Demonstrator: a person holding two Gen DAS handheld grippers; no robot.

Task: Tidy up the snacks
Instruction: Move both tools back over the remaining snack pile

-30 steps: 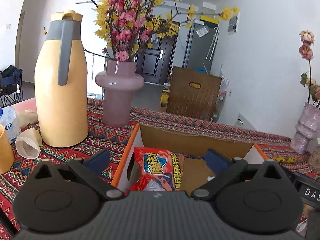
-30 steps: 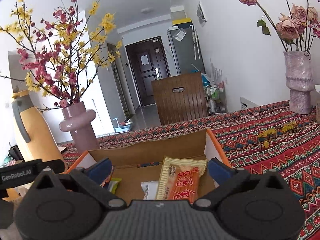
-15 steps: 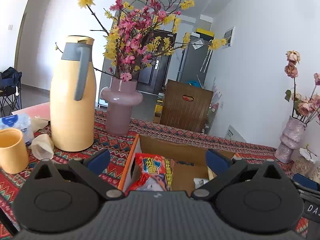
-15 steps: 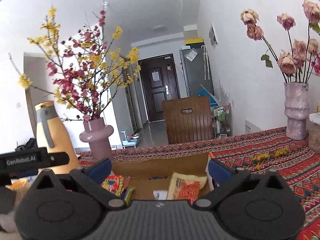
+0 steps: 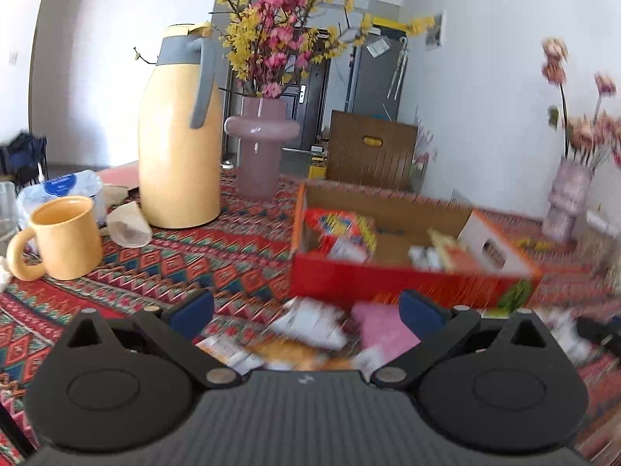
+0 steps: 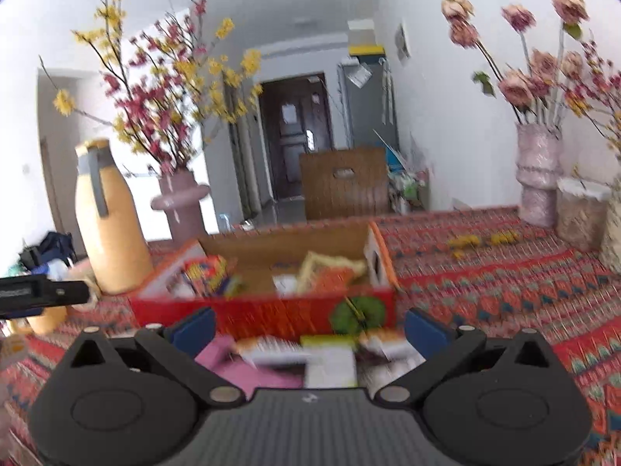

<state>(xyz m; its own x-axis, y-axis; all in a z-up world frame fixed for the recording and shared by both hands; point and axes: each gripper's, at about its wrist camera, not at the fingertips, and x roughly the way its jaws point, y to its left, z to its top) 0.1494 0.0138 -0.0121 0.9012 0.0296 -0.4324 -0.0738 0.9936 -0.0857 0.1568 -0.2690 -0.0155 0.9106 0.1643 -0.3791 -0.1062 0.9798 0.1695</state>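
A red cardboard box [image 5: 388, 279] [image 6: 271, 312] stands open on the patterned tablecloth, with a red-and-yellow snack bag [image 5: 341, 229] [image 6: 205, 272] at its left and an orange packet [image 5: 454, 252] [image 6: 330, 275] at its right. Several loose packets lie blurred in front of the box, among them a pink one [image 5: 382, 324] [image 6: 240, 365] and a white-green one [image 6: 330, 365]. My left gripper [image 5: 306, 312] hangs open above these, nothing between its fingers. My right gripper [image 6: 308, 328] is open over the same pile.
A tall yellow thermos jug [image 5: 180, 136] [image 6: 110, 225], a pink vase of blossoms [image 5: 260, 147] [image 6: 182, 206] and a yellow mug [image 5: 66, 239] stand left of the box. A crumpled paper cup [image 5: 128, 227] lies beside the mug. A pale vase of roses [image 6: 537, 174] stands far right.
Both grippers have pulled back from over the box, so its red front wall and the loose packets before it now show. Both stay open. The views are motion-blurred.
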